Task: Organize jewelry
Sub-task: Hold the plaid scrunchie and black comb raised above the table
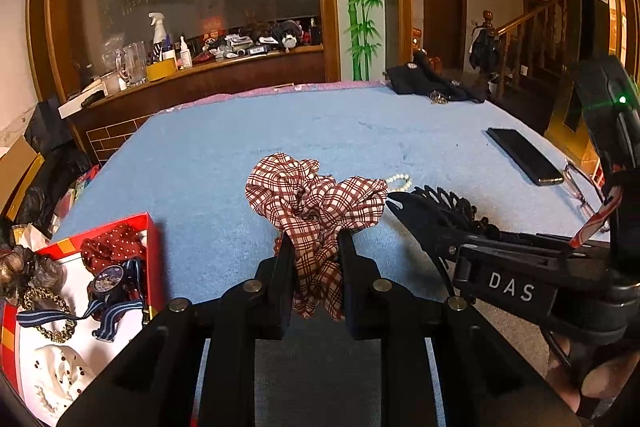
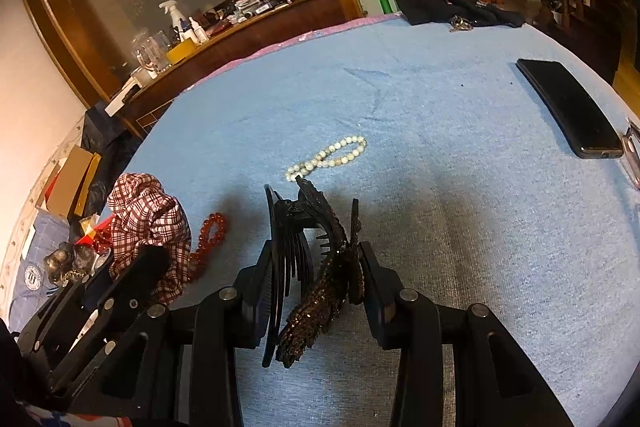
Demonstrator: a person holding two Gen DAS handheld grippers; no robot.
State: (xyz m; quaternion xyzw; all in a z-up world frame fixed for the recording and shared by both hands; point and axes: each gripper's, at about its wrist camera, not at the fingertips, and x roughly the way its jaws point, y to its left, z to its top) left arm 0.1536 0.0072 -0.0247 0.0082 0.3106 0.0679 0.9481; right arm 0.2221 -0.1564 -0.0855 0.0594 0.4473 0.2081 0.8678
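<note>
My left gripper [image 1: 313, 247] is shut on a red-and-white checked scrunchie [image 1: 316, 199] and holds it above the blue cloth; the scrunchie also shows in the right wrist view [image 2: 150, 223]. My right gripper [image 2: 316, 259] is shut on a black sequined hair claw [image 2: 316, 267], which also shows in the left wrist view [image 1: 440, 205]. A red box [image 1: 120, 227] at lower left holds a watch [image 1: 110, 281], a gold chain bracelet [image 1: 48, 311] and a red dotted scrunchie [image 1: 114, 247]. A pearl bracelet [image 2: 328, 157] and a red bead bracelet [image 2: 210, 231] lie on the cloth.
A black phone [image 2: 570, 107] and glasses [image 1: 584, 187] lie at the right of the blue-covered table [image 2: 440, 187]. A dark garment with keys [image 2: 456, 11] sits at the far edge. A cluttered wooden counter [image 1: 200, 67] stands behind.
</note>
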